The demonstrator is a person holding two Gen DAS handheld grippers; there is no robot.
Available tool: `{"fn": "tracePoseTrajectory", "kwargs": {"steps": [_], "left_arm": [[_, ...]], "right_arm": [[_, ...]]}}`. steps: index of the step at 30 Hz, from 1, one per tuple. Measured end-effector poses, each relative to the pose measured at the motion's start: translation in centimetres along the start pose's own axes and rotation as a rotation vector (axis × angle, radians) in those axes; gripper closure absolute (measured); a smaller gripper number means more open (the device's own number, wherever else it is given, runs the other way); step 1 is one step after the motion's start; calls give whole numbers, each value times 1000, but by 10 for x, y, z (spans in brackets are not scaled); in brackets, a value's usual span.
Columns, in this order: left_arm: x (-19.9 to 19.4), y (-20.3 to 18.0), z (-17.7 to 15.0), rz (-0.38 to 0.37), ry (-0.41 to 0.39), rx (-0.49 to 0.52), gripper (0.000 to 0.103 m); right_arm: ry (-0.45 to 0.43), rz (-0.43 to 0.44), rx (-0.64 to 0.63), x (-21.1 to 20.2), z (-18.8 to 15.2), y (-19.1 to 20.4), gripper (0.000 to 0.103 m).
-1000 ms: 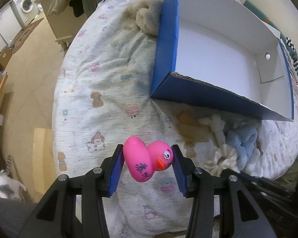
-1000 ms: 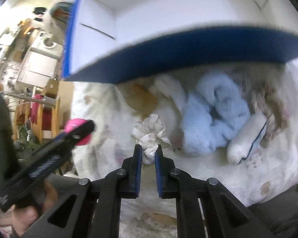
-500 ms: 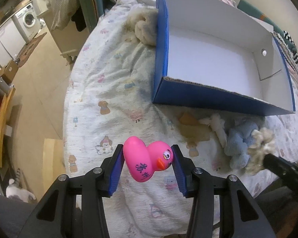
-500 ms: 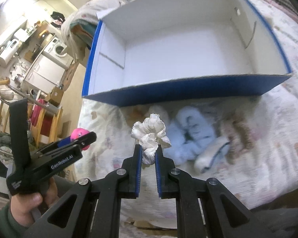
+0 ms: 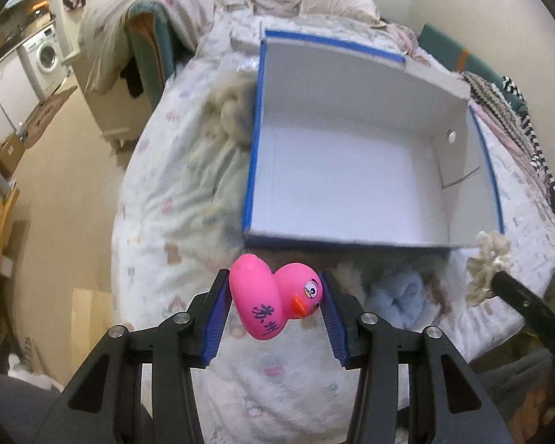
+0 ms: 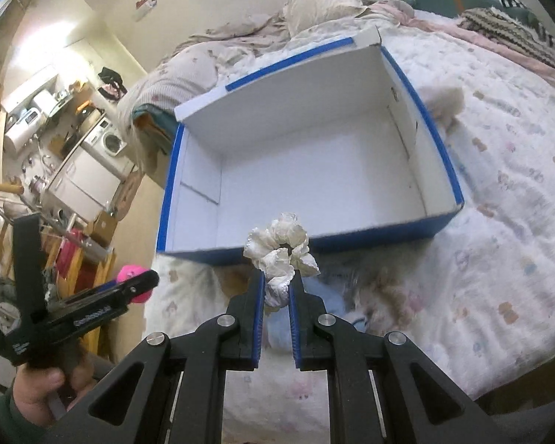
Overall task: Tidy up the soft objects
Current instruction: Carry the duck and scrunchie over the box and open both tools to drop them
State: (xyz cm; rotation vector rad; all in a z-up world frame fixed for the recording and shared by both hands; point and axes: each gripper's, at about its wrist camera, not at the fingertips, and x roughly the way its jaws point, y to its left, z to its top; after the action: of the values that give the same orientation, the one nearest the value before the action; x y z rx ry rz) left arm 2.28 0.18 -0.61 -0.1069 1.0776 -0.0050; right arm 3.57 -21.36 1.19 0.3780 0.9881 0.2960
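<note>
The left gripper [image 5: 275,305] pinches a pink duck [image 5: 273,299] between its blue pads [image 5: 216,318], one pad on the tail end and the other against the head. The duck is glossy, with an orange beak, a painted eye and dark characters written on its side; it lies sideways in the grip, beak toward the lower right. In the right wrist view the same gripper [image 6: 138,286] shows side-on at lower left, angled up toward the box, with a hand [image 6: 40,388] wrapped round its handle and only a bit of the duck [image 6: 129,272] showing past its tip.

The right gripper [image 6: 276,290] is nearly closed on a scrunchie [image 6: 281,255], a cream, crinkled ring of fabric with a dark hole at its centre. The pads squeeze its lower edge and the rest stands up above the fingertips. From the left wrist view the scrunchie [image 5: 486,264] hangs at the right, off the end of a black finger, just beside the box's near right corner.

Beneath both tools, on a printed quilt [image 5: 159,222], lies a light blue plush [image 5: 397,292] with other pale fuzzy things, blurred.

Beyond them sits the box [image 6: 370,238], blue outside and white inside, open on top, with nothing visible in it. Another fluffy beige lump [image 5: 233,111] lies against its far left side. A washing machine [image 5: 46,55] stands in the distance.
</note>
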Motion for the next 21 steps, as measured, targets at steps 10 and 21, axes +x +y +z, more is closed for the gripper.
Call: {"fn": "tracePoseTrajectory", "kwargs": {"steps": [10, 21], "left_arm": [[3, -22, 56, -16, -25, 45, 60], [44, -51, 97, 37, -44, 131, 60]], "right_arm": [[-28, 5, 12, 10, 56, 5, 89], [-17, -56, -17, 63, 92, -8, 89]]}}
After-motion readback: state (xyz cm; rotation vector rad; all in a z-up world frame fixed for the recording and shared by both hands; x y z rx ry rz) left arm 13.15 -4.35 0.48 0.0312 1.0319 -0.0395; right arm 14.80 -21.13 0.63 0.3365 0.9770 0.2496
